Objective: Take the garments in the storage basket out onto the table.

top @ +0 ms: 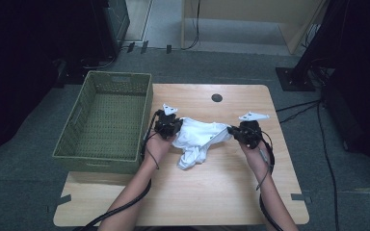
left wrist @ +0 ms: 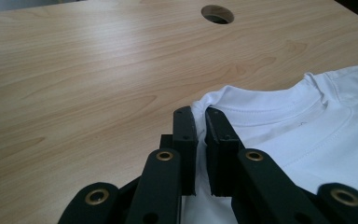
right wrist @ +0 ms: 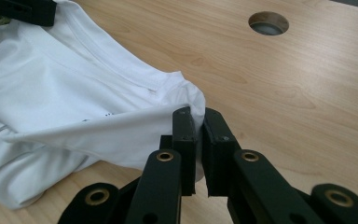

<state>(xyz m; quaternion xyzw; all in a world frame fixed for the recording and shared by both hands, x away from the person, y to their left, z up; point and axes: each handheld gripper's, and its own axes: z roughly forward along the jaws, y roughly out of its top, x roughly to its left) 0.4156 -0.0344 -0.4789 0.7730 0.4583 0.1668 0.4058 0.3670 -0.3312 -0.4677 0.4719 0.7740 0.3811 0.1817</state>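
A white T-shirt [top: 197, 139] hangs stretched between both grippers over the wooden table [top: 212, 192], its lower part crumpled on the tabletop. My left gripper [top: 169, 126] is shut on the shirt's left end. In the left gripper view the jaws of the left gripper [left wrist: 200, 112] pinch the fabric beside the collar of the shirt [left wrist: 303, 126]. My right gripper [top: 243, 133] is shut on the right end. The right gripper view has that gripper [right wrist: 198, 114] clamping a fold of the white cloth [right wrist: 74, 93], which runs off to the left.
A green woven basket [top: 77, 144] stands empty at the table's left edge. A round cable hole [top: 217, 97] lies near the far edge. Cables trail from both grippers along the person's forearms. Dark stands and floor cables surround the table.
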